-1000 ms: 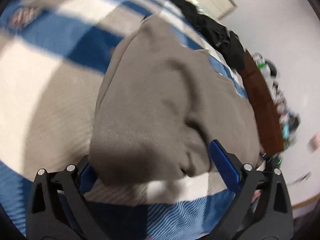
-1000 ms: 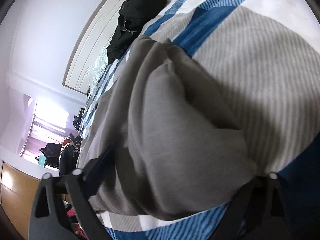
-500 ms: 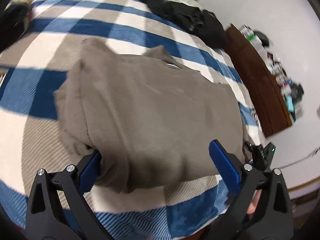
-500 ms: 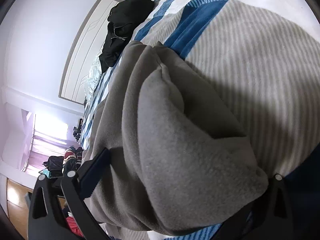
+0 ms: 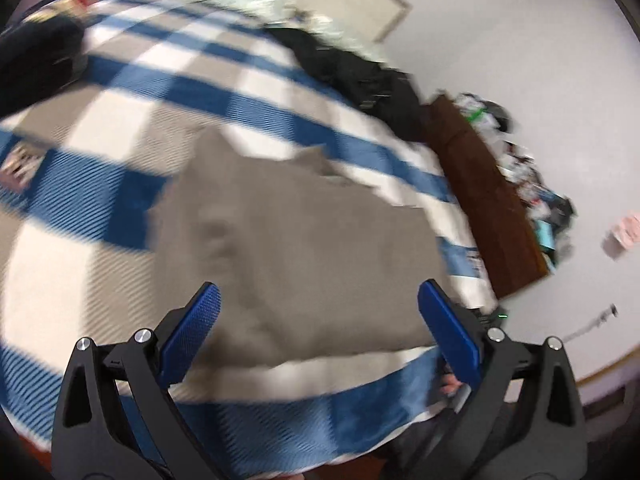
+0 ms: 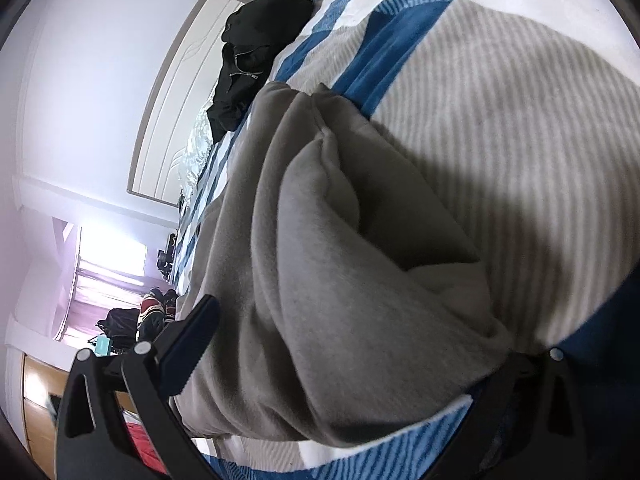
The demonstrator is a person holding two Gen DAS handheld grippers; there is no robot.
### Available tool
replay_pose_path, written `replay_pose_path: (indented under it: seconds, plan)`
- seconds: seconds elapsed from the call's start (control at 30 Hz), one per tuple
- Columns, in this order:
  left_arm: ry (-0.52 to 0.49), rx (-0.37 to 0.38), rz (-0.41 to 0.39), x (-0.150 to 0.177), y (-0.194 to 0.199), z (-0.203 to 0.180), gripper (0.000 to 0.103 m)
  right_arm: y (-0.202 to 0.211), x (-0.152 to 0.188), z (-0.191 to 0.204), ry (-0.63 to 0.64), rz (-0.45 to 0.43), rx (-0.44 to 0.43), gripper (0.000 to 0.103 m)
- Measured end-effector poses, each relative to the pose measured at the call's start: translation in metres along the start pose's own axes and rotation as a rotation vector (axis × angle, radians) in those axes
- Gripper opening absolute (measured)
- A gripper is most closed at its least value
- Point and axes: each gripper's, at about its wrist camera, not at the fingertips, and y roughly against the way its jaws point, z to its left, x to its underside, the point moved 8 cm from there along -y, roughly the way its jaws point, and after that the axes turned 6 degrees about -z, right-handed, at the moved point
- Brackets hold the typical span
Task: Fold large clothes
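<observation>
Currently the grey garment [image 5: 304,248] lies folded on the bed's blue-and-white checked blanket [image 5: 120,128], its folded edge toward the cameras. The left claw [image 5: 320,320] stands wide open above the garment, blue pads clear of the cloth — this view is motion-blurred, so seams cannot be made out. The right claw [image 6: 360,344] is also spread wide around a bunched fold; its right finger is hidden behind the fabric, and contact there cannot be judged. A black jacket [image 6: 256,52] lies near the headboard [image 6: 176,92].

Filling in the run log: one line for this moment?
garment: folded on bed | left gripper: open, empty | right gripper: open around fold
</observation>
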Motion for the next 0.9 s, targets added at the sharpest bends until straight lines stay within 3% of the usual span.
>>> replay_pose_path:
  seconds: [0.17,0.33,0.53,0.67,0.73,0.77,0.9]
  plan:
    - [-0.022,0.176,0.045,0.007,-0.081,-0.069,0.096,-0.003,-0.005,0.003,-0.012,-0.029,-0.023,0.099]
    - [0.112,0.293,0.121,0.036,-0.148,-0.088,0.096,-0.006,-0.012,0.008,0.004,-0.04,-0.021,0.099]
    - [0.243,0.279,0.108,0.06,-0.19,-0.067,0.096,-0.01,-0.018,-0.004,-0.051,-0.009,-0.039,0.099]
    - [0.24,0.226,0.158,0.081,-0.212,-0.055,0.096,-0.013,-0.021,-0.005,-0.057,-0.008,0.003,0.097]
    - [0.243,0.211,0.155,0.089,-0.221,-0.047,0.096,-0.018,-0.018,0.007,0.051,0.01,0.05,0.07]
    - [0.238,0.208,0.146,0.09,-0.223,-0.045,0.096,-0.02,-0.016,0.012,0.097,0.025,0.064,0.039]
    - [0.236,0.202,0.135,0.09,-0.226,-0.044,0.096,-0.011,-0.017,0.045,0.277,0.011,0.148,0.032]
